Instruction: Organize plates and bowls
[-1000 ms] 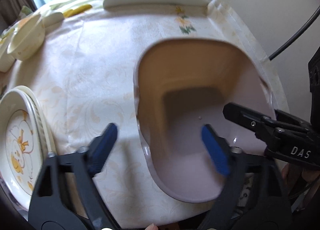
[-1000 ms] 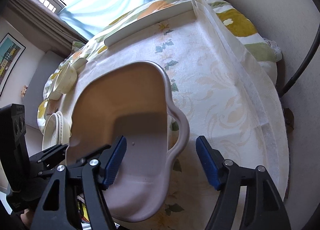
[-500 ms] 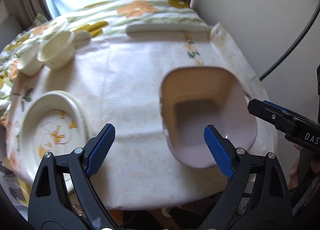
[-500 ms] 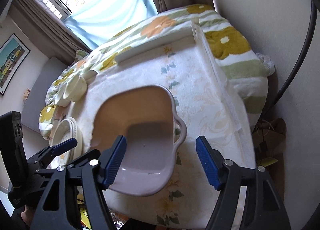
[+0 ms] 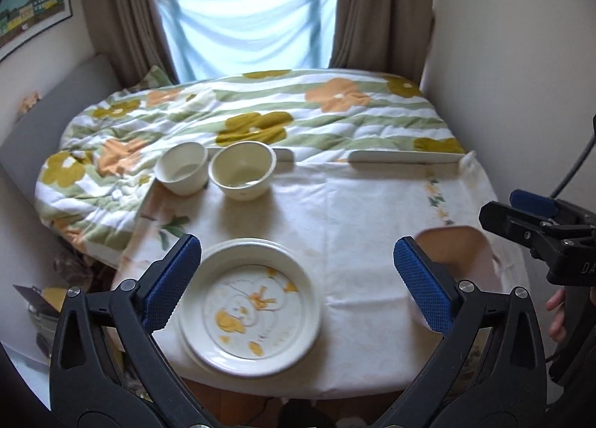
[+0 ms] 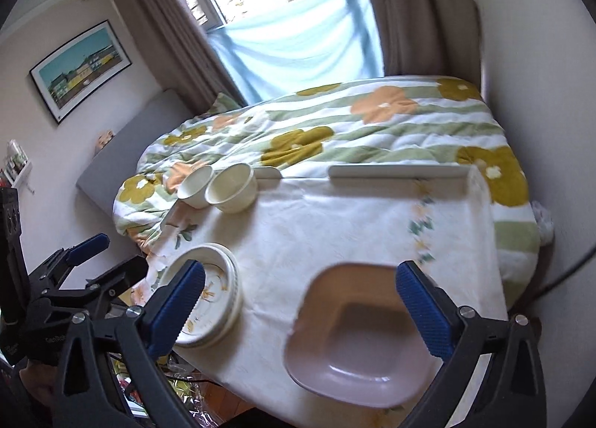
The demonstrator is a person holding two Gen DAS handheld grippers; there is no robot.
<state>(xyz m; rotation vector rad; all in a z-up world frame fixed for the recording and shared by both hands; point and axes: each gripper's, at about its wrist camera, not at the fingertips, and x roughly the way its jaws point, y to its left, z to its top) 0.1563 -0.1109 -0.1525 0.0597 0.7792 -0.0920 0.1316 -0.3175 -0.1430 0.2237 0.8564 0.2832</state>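
A stack of white plates (image 5: pixel 249 301) with a yellow duck print sits at the table's front left; it also shows in the right wrist view (image 6: pixel 208 301). A pinkish square basin (image 6: pixel 357 331) rests at the front right, partly hidden in the left wrist view (image 5: pixel 458 245). Two cream bowls (image 5: pixel 242 169) (image 5: pixel 182 167) stand side by side at the back left, also in the right wrist view (image 6: pixel 231 186). My left gripper (image 5: pixel 298 286) is open and empty above the plates. My right gripper (image 6: pixel 301 308) is open and empty above the basin.
The table (image 5: pixel 354 212) has a white floral cloth and abuts a bed with a flowered quilt (image 5: pixel 260 111). A white rail (image 5: pixel 406 157) lines the table's back edge. A wall stands at the right (image 5: pixel 503 92), with a black cable (image 5: pixel 573 167) hanging there.
Both grippers have pulled back and up from the basin, which stays on the table. The left gripper has swung left over the plates. Both stay open.
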